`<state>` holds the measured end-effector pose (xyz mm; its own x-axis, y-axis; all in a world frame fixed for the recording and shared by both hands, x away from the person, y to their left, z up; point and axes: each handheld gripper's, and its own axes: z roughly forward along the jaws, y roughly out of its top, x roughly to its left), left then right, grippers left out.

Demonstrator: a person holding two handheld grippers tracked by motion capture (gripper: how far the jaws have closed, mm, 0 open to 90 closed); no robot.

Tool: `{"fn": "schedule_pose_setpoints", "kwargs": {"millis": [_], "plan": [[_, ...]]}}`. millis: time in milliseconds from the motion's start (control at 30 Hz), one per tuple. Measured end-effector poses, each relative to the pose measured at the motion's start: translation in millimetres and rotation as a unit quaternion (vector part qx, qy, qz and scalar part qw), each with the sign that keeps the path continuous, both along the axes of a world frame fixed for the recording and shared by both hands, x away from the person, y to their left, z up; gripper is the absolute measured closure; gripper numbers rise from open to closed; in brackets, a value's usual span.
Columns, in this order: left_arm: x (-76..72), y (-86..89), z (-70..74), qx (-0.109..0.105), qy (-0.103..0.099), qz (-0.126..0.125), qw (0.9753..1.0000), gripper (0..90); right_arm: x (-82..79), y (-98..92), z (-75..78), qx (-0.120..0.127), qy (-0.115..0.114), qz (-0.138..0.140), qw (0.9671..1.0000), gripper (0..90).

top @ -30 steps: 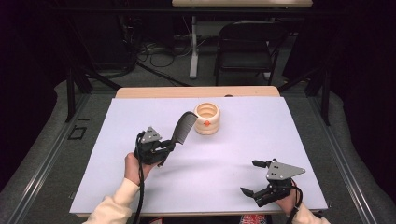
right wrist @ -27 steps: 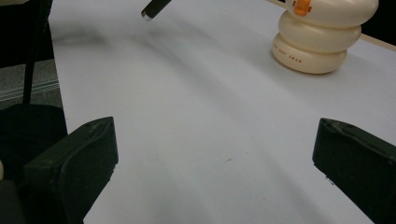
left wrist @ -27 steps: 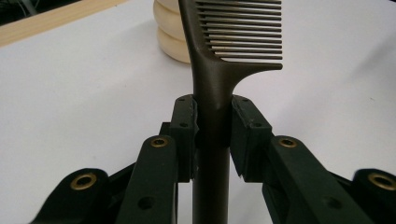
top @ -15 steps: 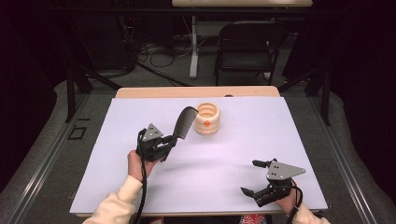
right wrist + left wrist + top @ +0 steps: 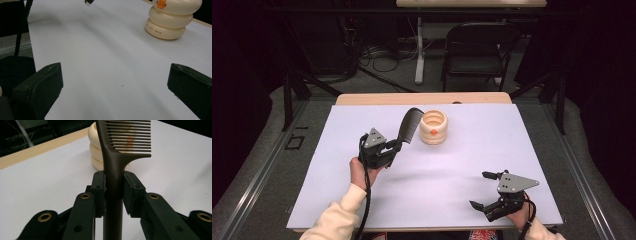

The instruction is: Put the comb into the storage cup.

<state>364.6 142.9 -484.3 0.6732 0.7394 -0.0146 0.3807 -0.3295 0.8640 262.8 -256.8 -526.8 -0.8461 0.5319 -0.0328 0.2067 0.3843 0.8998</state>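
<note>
High view: white table sheet (image 5: 337,165) lying broad and bare between the two tools, wide open room toward the left, right and near edges. Left gripper (image 5: 388,149), raised over the table's left-centre, is clamping a dark, smooth plastic comb (image 5: 409,125) by its handle; the fine, even teeth are pointing up and away toward the far edge. Cream holder (image 5: 434,128), three stacked rounded rings, glossy, with a small orange mark, is standing near the far edge at mid-table, just beside the comb's head. Right gripper (image 5: 482,192) is sitting low by the near right corner, jaws spread wide apart, gripping nothing, the hand tucked behind it.
</note>
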Motion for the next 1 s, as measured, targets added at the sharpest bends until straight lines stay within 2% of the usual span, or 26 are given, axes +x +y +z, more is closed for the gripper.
{"fn": "schedule_pose_setpoints", "kwargs": {"millis": [167, 433, 833, 1000], "plan": [[2.7, -1.7, 5.0, -0.005, -0.009, 0.003, 0.9999, 72.7, 0.6, 0.3, -0.2, 0.000, -0.001, -0.001, 1.0000, 0.0], [8.5, -1.7, 6.1, -0.012, -0.013, 0.004, 0.9998, 72.8, 1.4, 0.0, -0.3, 0.002, 0.000, -0.001, 1.0000, 0.0], [18.6, 0.0, 9.9, -0.037, -0.018, 0.013, 0.9991, 72.7, 1.3, -0.1, -0.2, 0.003, 0.003, -0.003, 1.0000, 0.0], [24.5, -3.6, 11.5, -0.039, -0.019, 0.010, 0.9990, 72.7, 1.5, -0.5, 0.0, 0.003, 0.002, -0.003, 1.0000, 0.0]]}}
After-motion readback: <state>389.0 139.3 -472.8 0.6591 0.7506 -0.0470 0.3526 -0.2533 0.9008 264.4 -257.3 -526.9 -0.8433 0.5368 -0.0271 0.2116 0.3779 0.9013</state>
